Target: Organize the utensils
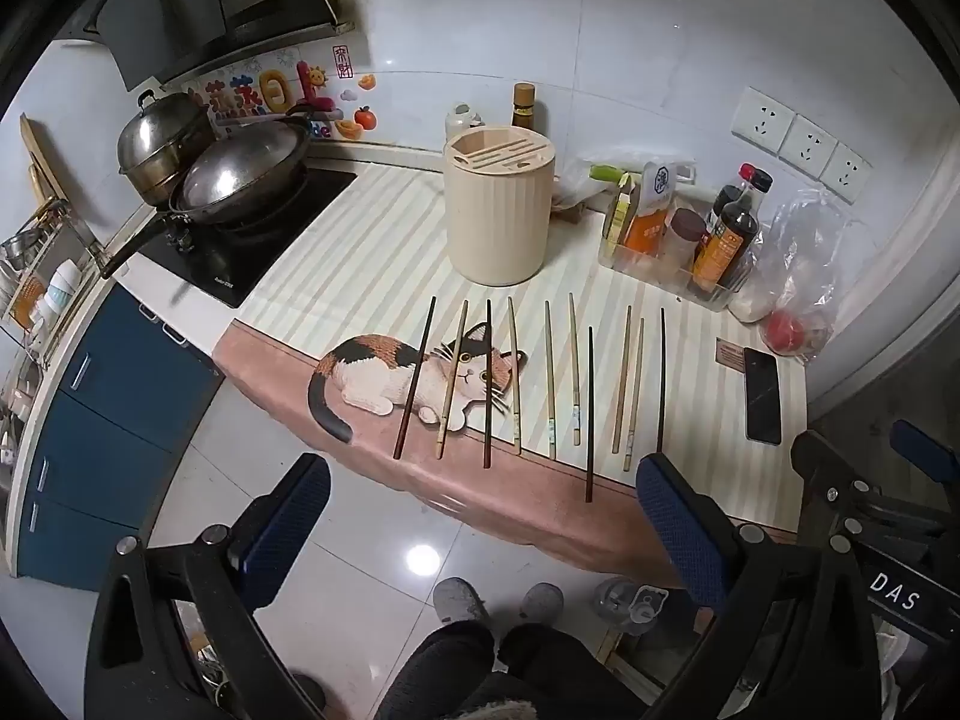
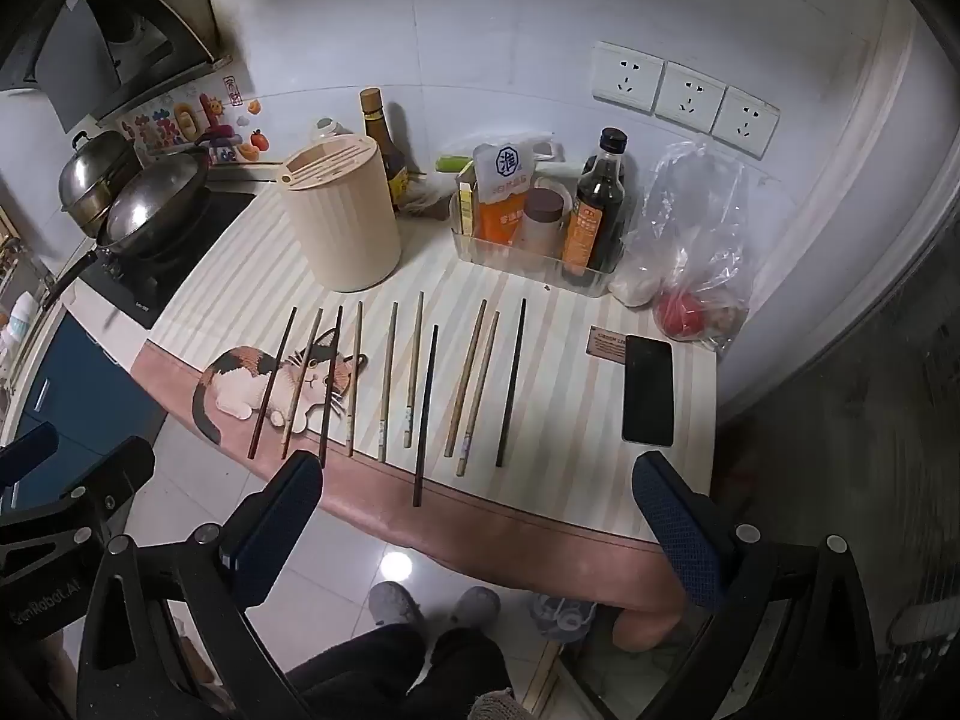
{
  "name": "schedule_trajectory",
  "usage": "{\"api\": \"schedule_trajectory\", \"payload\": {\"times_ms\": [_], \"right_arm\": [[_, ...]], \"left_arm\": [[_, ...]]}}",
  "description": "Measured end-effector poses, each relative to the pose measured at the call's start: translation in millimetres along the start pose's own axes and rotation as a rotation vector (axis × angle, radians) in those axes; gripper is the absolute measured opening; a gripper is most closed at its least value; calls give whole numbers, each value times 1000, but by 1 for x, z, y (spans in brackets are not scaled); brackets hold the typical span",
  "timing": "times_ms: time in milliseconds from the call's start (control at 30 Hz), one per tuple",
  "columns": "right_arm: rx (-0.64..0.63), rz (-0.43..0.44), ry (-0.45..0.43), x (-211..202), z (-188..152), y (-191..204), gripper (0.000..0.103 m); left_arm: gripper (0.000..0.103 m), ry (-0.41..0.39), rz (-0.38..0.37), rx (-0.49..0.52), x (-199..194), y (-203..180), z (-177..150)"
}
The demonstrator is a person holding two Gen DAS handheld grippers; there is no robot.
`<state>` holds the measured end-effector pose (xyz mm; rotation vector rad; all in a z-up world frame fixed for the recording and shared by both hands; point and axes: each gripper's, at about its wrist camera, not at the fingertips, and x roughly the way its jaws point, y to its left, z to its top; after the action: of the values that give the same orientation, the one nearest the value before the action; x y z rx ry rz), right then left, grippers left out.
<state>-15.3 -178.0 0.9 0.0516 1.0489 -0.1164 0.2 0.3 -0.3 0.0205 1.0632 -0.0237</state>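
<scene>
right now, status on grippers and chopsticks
Left gripper and right gripper open, empty. Chopsticks in a row, untouched. Holder behind, path clear.

light: dim, cool, overhead | glare: bright spot on floor tile (image 1: 422, 558) | focus: sharp centre | edges: strong fisheye curvature, dark corners

A black smartphone (image 2: 648, 391) lies face-up at three o'clock on the striped mat with a calico-cat print (image 2: 540, 414). At one o'clock a clear plastic tray (image 2: 528, 261) holds a dark soy-sauce bottle (image 2: 597, 204) and an orange pouch (image 2: 501, 195). Beside it, toward two o'clock, a crumpled clear plastic bag (image 2: 696, 240) covers a red tomato (image 2: 681, 315). At ten o'clock a steel wok (image 1: 240, 177) sits on a black cooktop (image 1: 240, 252), a lidded steel pot (image 1: 159, 144) touching it behind. Three white wall sockets (image 2: 684, 93) sit at one o'clock.
</scene>
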Motion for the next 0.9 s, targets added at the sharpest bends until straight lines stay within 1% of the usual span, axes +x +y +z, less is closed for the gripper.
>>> {"api": "schedule_trajectory", "payload": {"times_ms": [333, 900], "right_arm": [[-4, -3, 5, 3, 2, 3, 103], [-3, 0, 10, 4, 6, 2, 103]], "left_arm": [[103, -8, 14, -3, 1, 1, -4], [103, 2, 14, -12, 7, 12, 2]]}}
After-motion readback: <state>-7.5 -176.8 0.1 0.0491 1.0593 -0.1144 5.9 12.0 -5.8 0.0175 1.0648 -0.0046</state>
